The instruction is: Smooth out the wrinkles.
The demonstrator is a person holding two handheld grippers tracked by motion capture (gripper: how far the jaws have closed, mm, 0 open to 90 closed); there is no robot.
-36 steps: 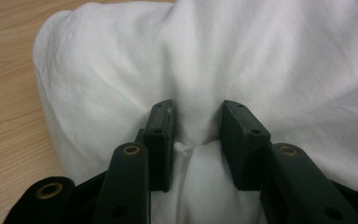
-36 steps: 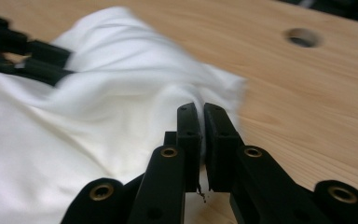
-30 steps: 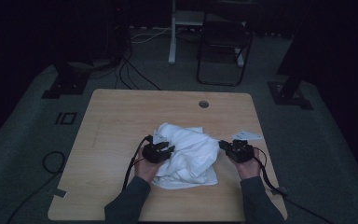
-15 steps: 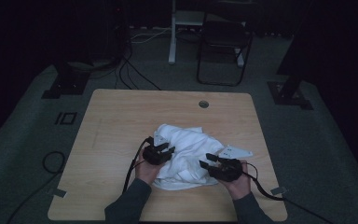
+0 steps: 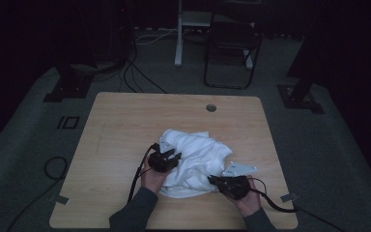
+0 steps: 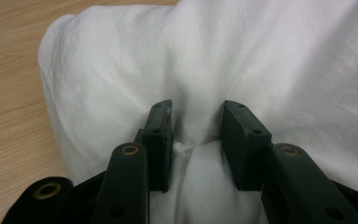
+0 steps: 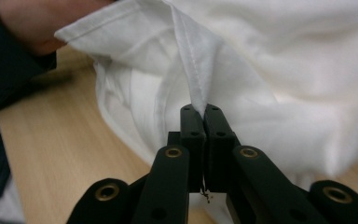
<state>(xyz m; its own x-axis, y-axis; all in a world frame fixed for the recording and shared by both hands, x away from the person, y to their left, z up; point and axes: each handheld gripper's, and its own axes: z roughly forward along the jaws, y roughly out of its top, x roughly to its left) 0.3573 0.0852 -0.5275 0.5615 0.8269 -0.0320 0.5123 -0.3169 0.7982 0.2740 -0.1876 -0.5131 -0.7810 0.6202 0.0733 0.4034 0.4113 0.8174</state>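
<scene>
On the wooden table (image 5: 125, 125) in a dark room, the left gripper (image 6: 198, 128) clamps a bunched fold of the white garment (image 5: 193, 154) heaped at centre, while the right gripper (image 7: 205, 122), just closed, pinches only a thin hemmed edge (image 7: 193, 70), which may slip out under tension.

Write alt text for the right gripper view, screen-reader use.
The right gripper has its two black fingers shut on a stitched hem of a crumpled white cloth, pulling the hem into a taut ridge. The cloth lies on a light wooden table, and a dark sleeve sits at the upper left.
</scene>
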